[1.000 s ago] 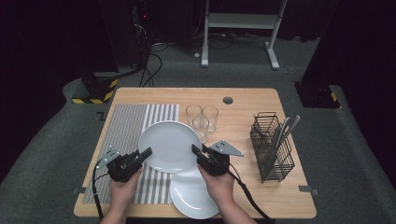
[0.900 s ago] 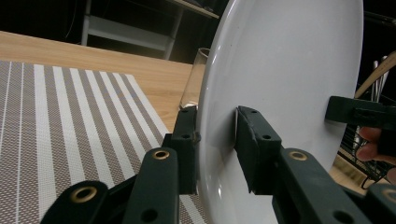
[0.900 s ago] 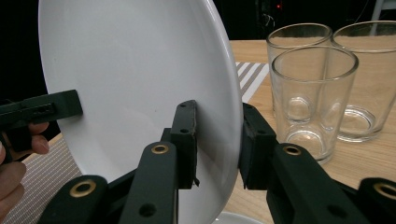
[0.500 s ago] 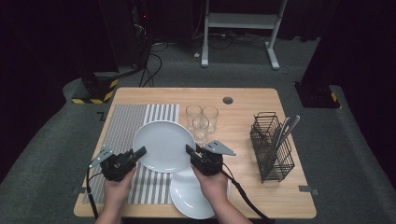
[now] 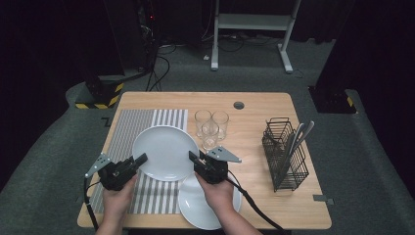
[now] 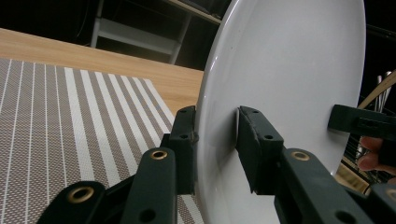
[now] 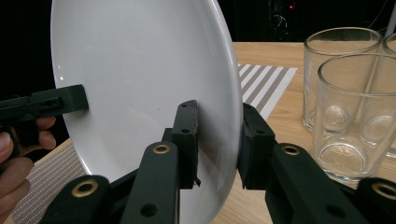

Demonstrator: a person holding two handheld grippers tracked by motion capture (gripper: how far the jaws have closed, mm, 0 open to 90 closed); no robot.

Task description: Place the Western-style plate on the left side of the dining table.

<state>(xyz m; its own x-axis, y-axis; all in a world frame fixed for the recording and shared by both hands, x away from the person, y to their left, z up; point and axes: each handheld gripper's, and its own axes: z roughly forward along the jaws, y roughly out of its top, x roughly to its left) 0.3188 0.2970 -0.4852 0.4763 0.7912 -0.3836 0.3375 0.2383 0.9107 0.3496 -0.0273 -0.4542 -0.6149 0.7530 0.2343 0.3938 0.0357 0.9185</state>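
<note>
- A round white ceramic plate (image 5: 164, 152) is being held by its rim from two sides, over the near right part of the grey-and-white striped placemat (image 5: 142, 129).
- The rim nearest the placemat's left half is being pinched by the left claw (image 5: 139, 160); in the left gripper view the plate (image 6: 289, 84) is seen edge-on between its two black jaws, one pad on each face.
- The opposite rim, past the placemat's right edge, is being pinched by the right claw (image 5: 192, 156); in the right gripper view the plate (image 7: 140, 79) is being clasped between both jaws.
- A second round white plate (image 5: 208, 205) is lying flat on the light wooden surface (image 5: 259, 103), just off the placemat's near right corner and below the right hand (image 5: 218, 193).
- Three clear drinking glasses (image 5: 211, 126) are standing upright in a cluster just beside the placemat's far right corner.
- A black wire cutlery basket (image 5: 284, 154) with metal utensils in it is standing well apart from the placemat, towards the surface's right edge.
</note>
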